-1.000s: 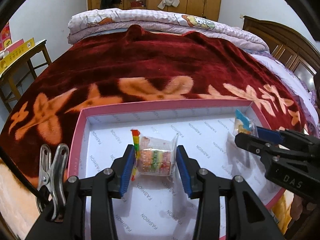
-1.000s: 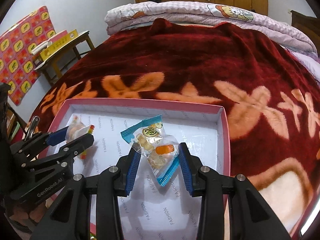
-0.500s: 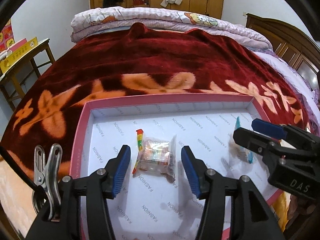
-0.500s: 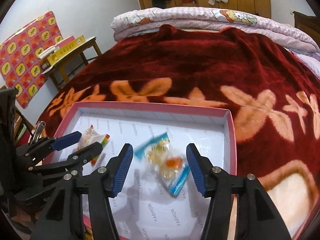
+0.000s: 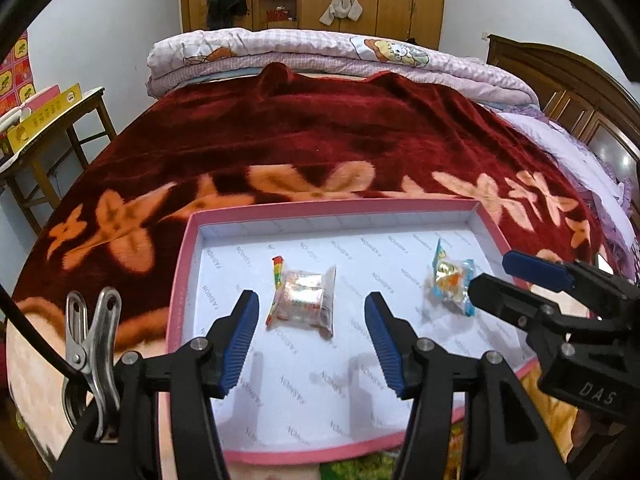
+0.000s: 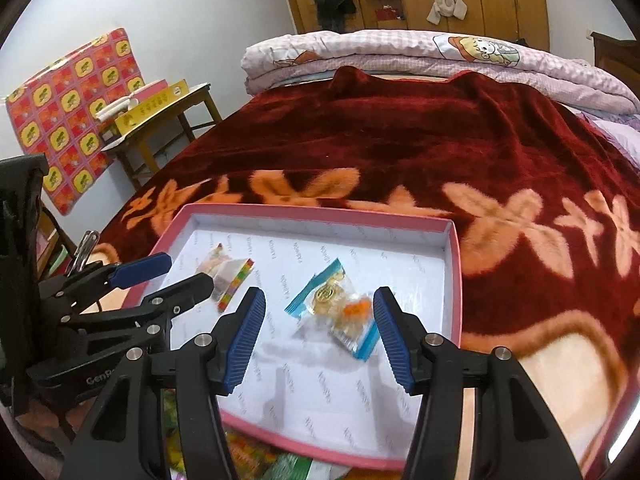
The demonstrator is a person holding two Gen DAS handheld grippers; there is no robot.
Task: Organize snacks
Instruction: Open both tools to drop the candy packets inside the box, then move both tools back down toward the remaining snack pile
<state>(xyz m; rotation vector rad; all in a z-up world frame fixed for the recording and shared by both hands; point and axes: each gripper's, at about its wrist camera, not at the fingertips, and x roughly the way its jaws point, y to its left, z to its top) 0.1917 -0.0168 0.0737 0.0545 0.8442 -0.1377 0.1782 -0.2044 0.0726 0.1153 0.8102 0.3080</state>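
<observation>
A shallow pink box (image 5: 320, 205) with white printed lining lies on the bed. A clear packet of rainbow sweets (image 5: 304, 300) lies flat on its floor. My left gripper (image 5: 312, 320) hovers just in front of it, open, with neither blue pad touching it. A blue-edged packet of yellow and orange sweets (image 6: 340, 312) lies further right in the box (image 6: 320, 212). My right gripper (image 6: 320, 312) stands open astride it, pads apart from the wrapper. Each view also catches the other gripper: the right gripper (image 5: 492, 272) and the left gripper (image 6: 188, 270).
A dark red blanket (image 5: 320, 136) with orange flowers covers the bed, with folded quilts (image 5: 340, 56) at its far end. A wooden table (image 6: 168, 120) with a yellow box stands left. Colourful wrappers (image 6: 248, 452) show under the box's near edge.
Both grippers opened and let go of their packets, which now lie on the box floor. Both grippers drew back and up from the box.
</observation>
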